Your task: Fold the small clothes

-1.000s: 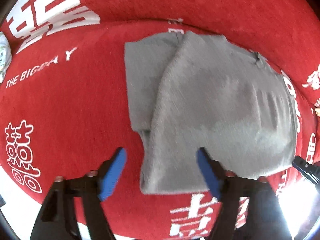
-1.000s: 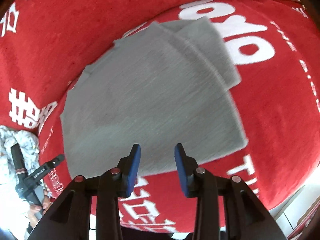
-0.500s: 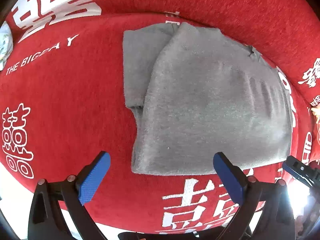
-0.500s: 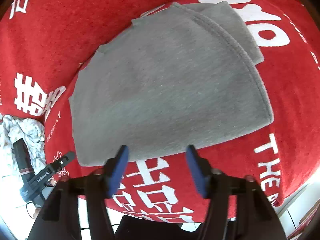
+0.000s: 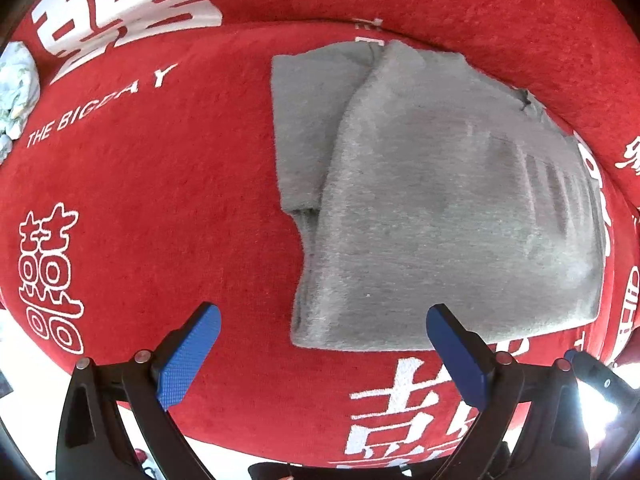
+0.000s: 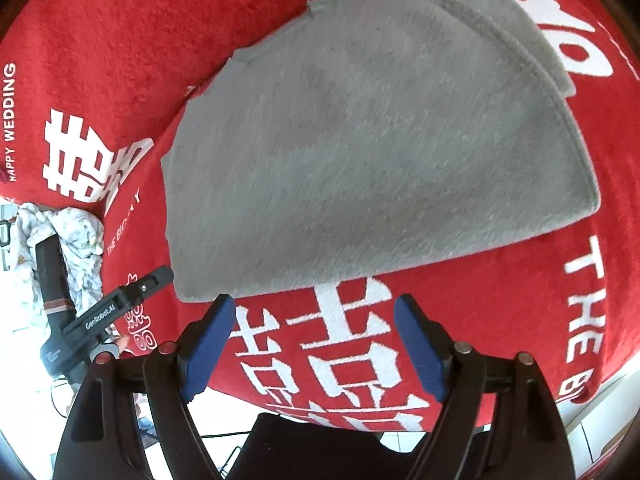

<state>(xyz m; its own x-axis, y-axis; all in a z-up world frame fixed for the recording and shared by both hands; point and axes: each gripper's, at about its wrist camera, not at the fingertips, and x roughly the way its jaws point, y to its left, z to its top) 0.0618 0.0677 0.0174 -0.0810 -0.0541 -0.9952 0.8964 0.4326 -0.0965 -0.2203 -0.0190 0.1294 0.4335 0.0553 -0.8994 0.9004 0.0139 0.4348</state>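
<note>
A folded grey garment (image 5: 432, 208) lies flat on the red cloth (image 5: 160, 184). The left tool (image 5: 324, 344) and right tool (image 6: 314, 334) are both released, jaws having just spread, gripping nothing.

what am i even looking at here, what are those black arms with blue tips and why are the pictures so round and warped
These are two hand-held claws, one in each of a person's hands, not a robot. Each carries a fisheye camera that looks along its two fingers, which bends the picture round. One picture comes from the left claw, the other from the right claw. The blue parts are the fingers' grip pads. Both claws have just been opening and hold nothing now. In front of them a folded grey garment lies on a red cloth with white lettering. In the right claw's picture the other claw shows at the lower left, beside a crumpled pale patterned cloth.
</note>
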